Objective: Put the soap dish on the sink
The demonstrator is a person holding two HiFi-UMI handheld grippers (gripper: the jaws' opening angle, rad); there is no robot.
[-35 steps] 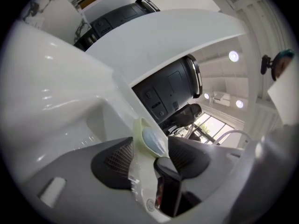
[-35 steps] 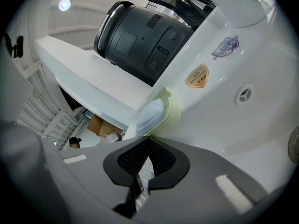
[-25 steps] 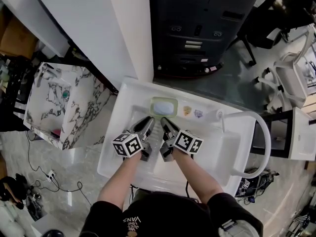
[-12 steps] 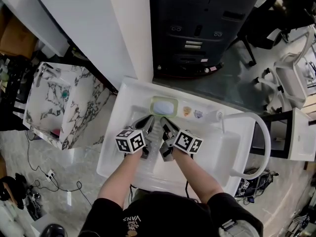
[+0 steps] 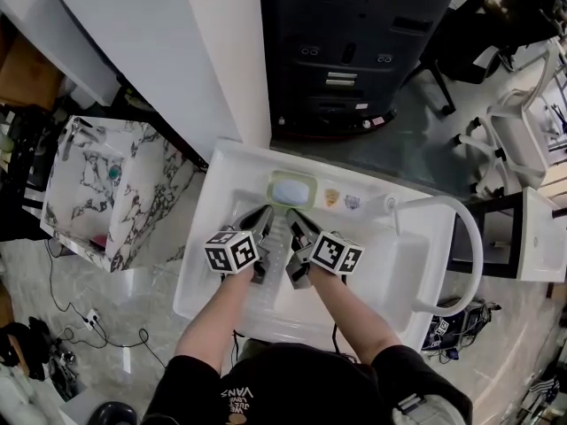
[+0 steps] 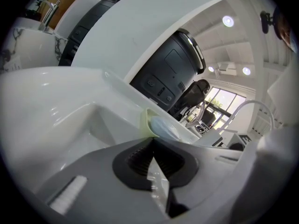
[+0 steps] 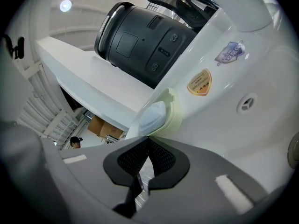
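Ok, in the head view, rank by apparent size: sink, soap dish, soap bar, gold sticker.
Largest to smallest:
1. sink
2. soap dish
3. soap bar
4. gold sticker
All sit at similar distance from the camera, so the order holds.

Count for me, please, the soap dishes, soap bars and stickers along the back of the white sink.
soap dish: 1
soap bar: 1
stickers: 2
Total: 4
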